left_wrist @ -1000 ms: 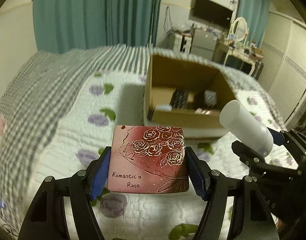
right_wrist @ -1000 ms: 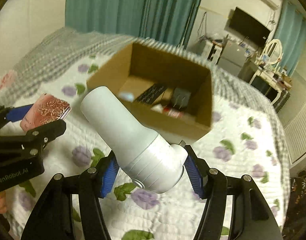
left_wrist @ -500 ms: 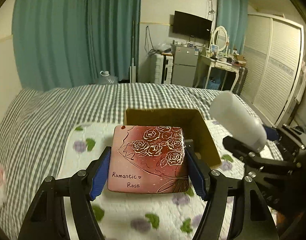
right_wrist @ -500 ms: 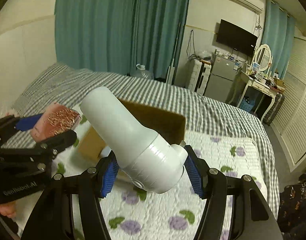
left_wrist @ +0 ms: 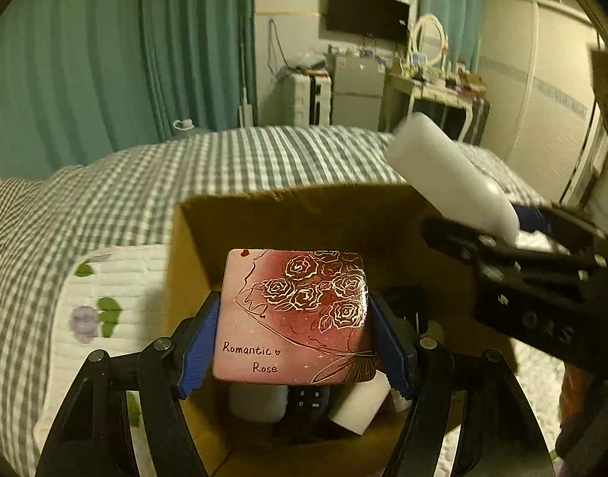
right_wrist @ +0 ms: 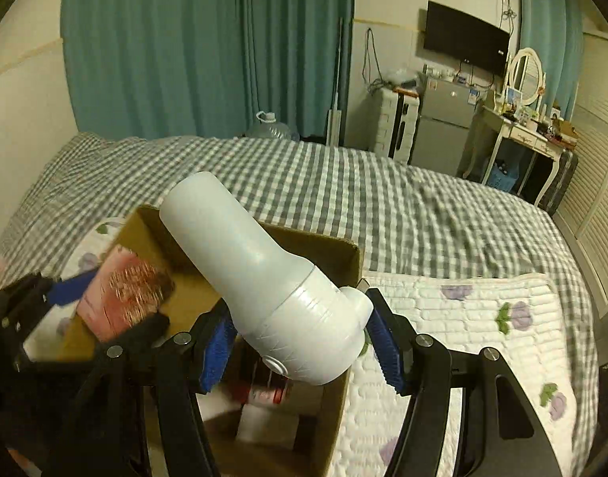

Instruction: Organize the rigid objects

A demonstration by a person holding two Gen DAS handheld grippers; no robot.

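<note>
Holding a flat pink tin (left_wrist: 294,314) between its blue pads, the left hand-held gripper (left_wrist: 294,330) is clenched on the two side edges of it, and the tin hangs directly above the open cardboard box (left_wrist: 304,214) that stands on the bed (left_wrist: 105,198). The box lies just below and in front of this gripper, so the coming move is, I judge, only a short way down and then a release. The lid of the tin faces the camera and its writing reads "Romantic Rose", with gold roses drawn above. Under it, inside the box, I see a dark remote with number keys (left_wrist: 308,395) and some white things; what they are is not clear in this dim light.

To the right, the right hand-held gripper (right_wrist: 300,342) is grasping a white plastic bottle (right_wrist: 264,282) at its cap end. Its long axis goes up and to the left, away from the gripper, and the body leans over the right part of the box. No label can be read on it. Both grippers are over the box; the left one seems deeper over the opening.
</note>
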